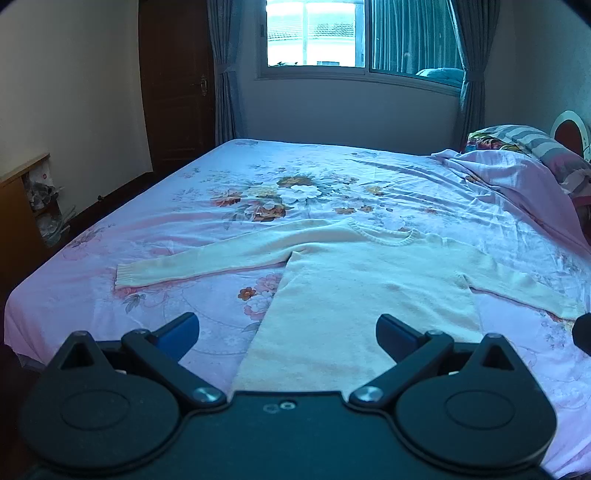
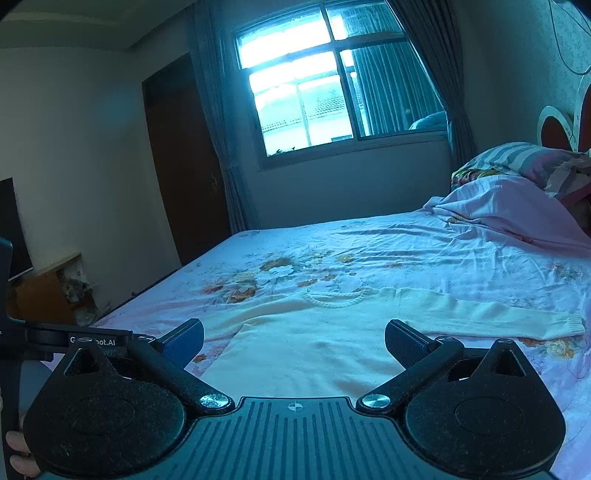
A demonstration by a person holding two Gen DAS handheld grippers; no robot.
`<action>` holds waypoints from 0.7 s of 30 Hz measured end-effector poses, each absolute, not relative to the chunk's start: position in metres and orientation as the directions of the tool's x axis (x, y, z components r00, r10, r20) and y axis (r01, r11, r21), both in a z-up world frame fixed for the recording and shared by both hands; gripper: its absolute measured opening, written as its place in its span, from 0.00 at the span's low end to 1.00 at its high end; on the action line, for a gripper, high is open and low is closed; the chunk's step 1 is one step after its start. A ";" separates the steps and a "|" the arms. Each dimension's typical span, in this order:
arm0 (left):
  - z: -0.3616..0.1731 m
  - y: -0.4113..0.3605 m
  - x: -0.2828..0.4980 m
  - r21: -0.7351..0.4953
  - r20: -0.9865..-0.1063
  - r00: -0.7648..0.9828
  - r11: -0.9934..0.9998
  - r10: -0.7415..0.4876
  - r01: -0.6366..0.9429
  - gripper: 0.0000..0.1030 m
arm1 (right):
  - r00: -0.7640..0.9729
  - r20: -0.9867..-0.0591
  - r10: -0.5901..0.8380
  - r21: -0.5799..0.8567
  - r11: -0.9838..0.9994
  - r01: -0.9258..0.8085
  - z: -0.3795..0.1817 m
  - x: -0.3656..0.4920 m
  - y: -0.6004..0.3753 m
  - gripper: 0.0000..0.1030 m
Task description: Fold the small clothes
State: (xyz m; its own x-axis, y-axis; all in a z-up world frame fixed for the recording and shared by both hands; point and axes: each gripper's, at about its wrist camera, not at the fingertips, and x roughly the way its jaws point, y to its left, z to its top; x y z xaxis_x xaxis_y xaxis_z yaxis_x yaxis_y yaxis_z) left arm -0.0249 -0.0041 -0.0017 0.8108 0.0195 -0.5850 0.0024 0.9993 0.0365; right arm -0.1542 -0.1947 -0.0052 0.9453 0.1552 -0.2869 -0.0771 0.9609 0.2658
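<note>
Both tools hover with fingers spread wide and nothing between them, the left tool [image 1: 287, 332] and right tool [image 2: 294, 339] poised over the near hem of the sweater [image 1: 354, 280], likely ready to pick a first fold. The sweater lies flat on the bed [image 1: 184, 221], collar away, sleeves [image 1: 192, 264] spread out sideways so each can be folded inward. Beyond the sweater's collar stands the window [image 1: 314, 33].

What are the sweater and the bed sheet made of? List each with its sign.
Sweater: looks like soft cream knit, maybe wool or acrylic; ribbed collar and cuffs, fuzzy matte surface.
Bed sheet: thin woven fabric, likely cotton or polyester; printed flowers, fine creases, slight sheen.
</note>
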 end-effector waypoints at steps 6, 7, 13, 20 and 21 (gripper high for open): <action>-0.001 -0.014 -0.028 0.069 -0.572 0.820 0.998 0.031 0.011 0.98 | 0.948 -0.280 0.150 0.284 0.956 -0.067 -0.008 -0.154 -0.203 1.00; -0.001 -0.015 -0.027 0.067 -0.573 0.819 0.998 0.028 0.013 0.98 | 0.948 -0.281 0.148 0.287 0.956 -0.064 -0.008 -0.154 -0.205 1.00; -0.004 -0.014 -0.025 0.068 -0.579 0.815 0.998 0.029 0.013 0.98 | 0.947 -0.287 0.142 0.285 0.957 -0.057 -0.011 -0.154 -0.204 1.00; -0.009 -0.014 -0.022 0.072 -0.591 0.806 0.997 0.031 0.015 0.98 | 0.942 -0.311 0.129 0.266 0.963 -0.044 -0.016 -0.152 -0.200 1.00; -0.009 -0.014 -0.021 0.072 -0.594 0.804 0.997 0.032 0.014 0.98 | 0.941 -0.315 0.122 0.261 0.965 -0.038 -0.015 -0.150 -0.199 1.00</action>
